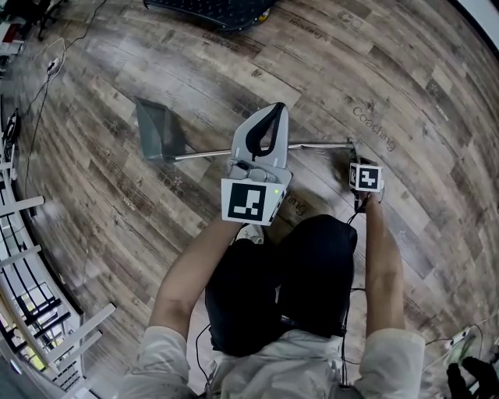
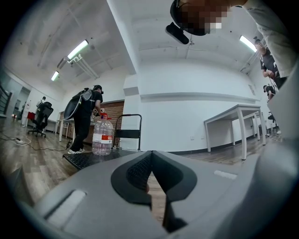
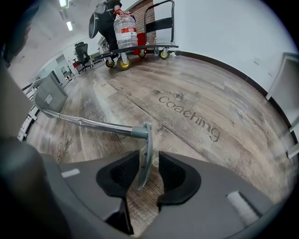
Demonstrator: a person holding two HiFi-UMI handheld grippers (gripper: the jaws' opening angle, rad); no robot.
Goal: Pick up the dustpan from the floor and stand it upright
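Observation:
The dustpan lies flat on the wooden floor. Its grey pan is at the left, and a thin metal pole runs right to the grey handle. In the right gripper view the pan is far left and the handle's flat end stands between the pads of my right gripper. That gripper is open, with a gap on the handle's right side. It points steeply down at the handle end. My left gripper is held level above the pole, its jaws shut and empty.
A flat cart carrying a large water bottle stands beyond the pan, with its edge at the top of the head view. A person stands by the cart. White tables, a white rack and floor cables surround the area.

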